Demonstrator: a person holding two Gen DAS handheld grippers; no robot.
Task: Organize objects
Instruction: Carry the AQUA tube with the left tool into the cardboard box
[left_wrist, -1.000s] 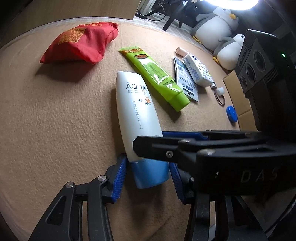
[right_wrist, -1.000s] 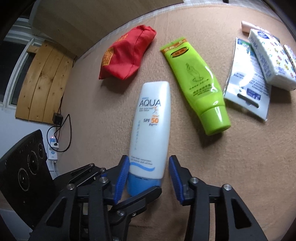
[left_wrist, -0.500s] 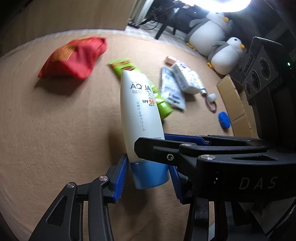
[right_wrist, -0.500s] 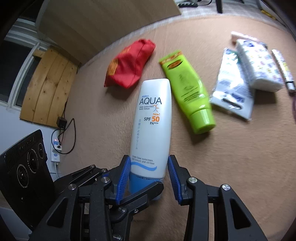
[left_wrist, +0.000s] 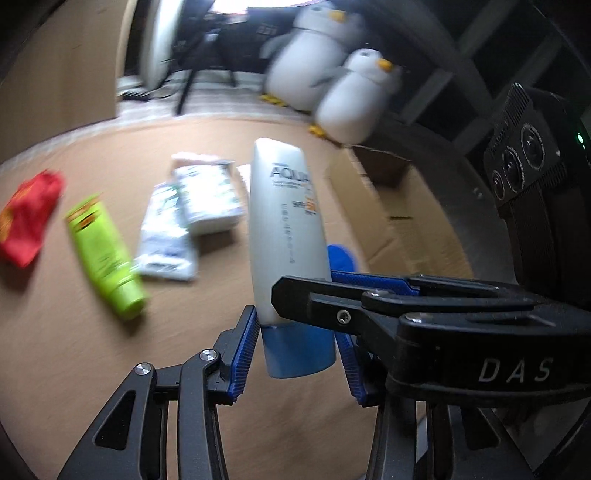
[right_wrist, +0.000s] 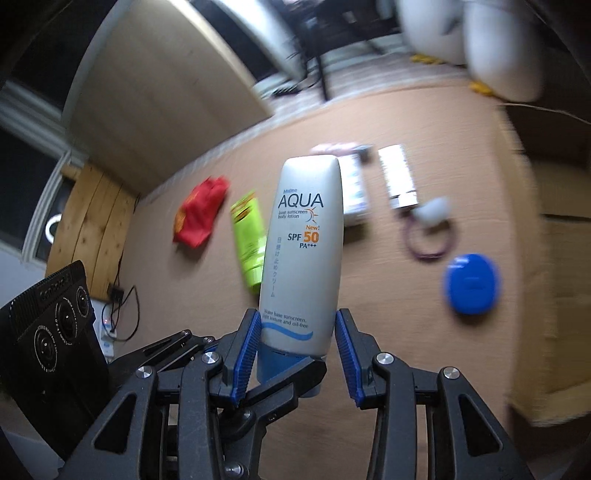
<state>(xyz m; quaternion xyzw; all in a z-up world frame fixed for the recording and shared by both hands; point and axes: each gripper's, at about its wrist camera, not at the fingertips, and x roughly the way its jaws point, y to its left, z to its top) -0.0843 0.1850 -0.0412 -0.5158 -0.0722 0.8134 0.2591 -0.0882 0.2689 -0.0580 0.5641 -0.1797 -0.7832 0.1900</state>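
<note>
1. My left gripper (left_wrist: 297, 352) has just been closing; its blue pads (left_wrist: 244, 350) bracket the blue cap of the white AQUA sunscreen tube (left_wrist: 286, 236), which stands raised above the tan surface (left_wrist: 66, 314).
2. My right gripper (left_wrist: 332, 291) crosses in from the right and meets the tube just above the cap.
3. On the surface, blurred: red pouch (left_wrist: 27, 218), green tube (left_wrist: 105, 254), white packets (left_wrist: 188, 214), blue disc (left_wrist: 341, 256).
4. Behind: cardboard box (left_wrist: 399, 210), two plush penguins (left_wrist: 332, 74).
</note>
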